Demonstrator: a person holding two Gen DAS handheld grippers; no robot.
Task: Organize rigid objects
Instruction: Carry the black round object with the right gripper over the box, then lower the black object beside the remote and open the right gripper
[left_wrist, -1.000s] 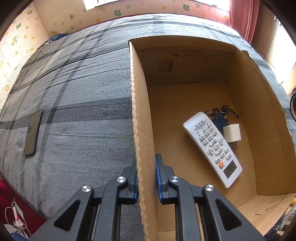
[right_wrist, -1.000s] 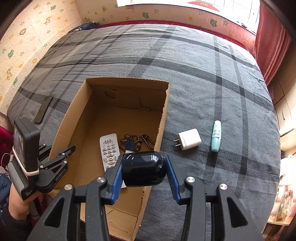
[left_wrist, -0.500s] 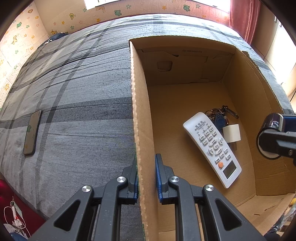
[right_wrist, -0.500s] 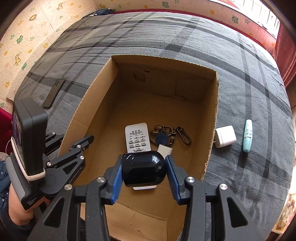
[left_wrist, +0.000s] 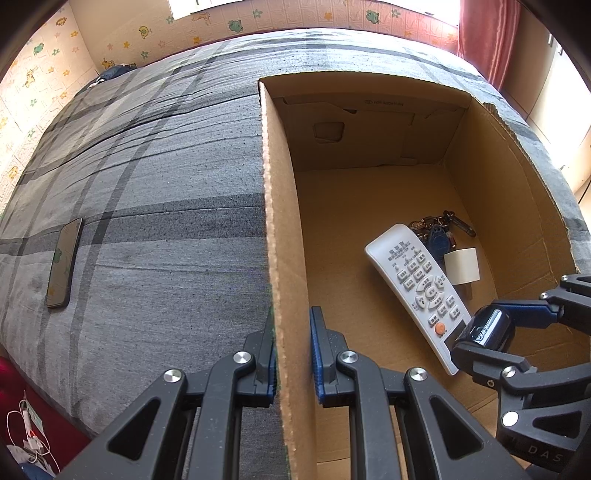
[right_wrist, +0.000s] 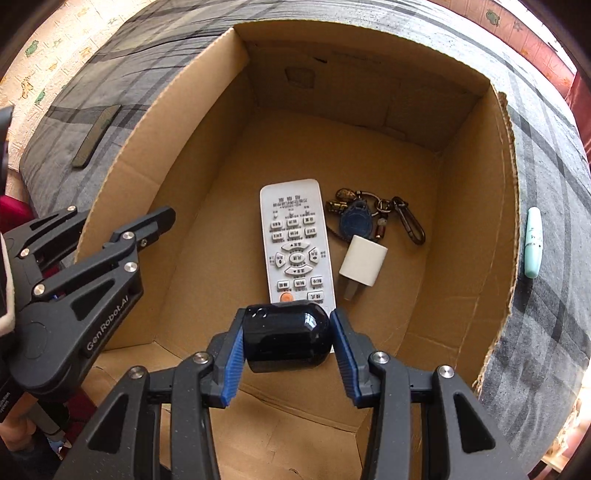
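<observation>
We see right gripper (right_wrist: 287, 341) clamped on black case (right_wrist: 287, 336), inside box (right_wrist: 476, 206) above remote's (right_wrist: 293, 243) near end. Left gripper (left_wrist: 292, 354) pinches box's left wall. Free floor lies toward near-left corner.

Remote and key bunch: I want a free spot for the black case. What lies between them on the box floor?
Nothing lies between the remote and the key bunch: only a narrow bare strip of the box floor, seen in the right wrist view.

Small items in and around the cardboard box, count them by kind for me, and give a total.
Remote: 1
Bunch of keys: 1
White plug: 1
Black case, held by the right gripper: 1
Mint tube, outside on the bedspread: 1
Phone, outside on the bedspread: 1
Total: 6
</observation>
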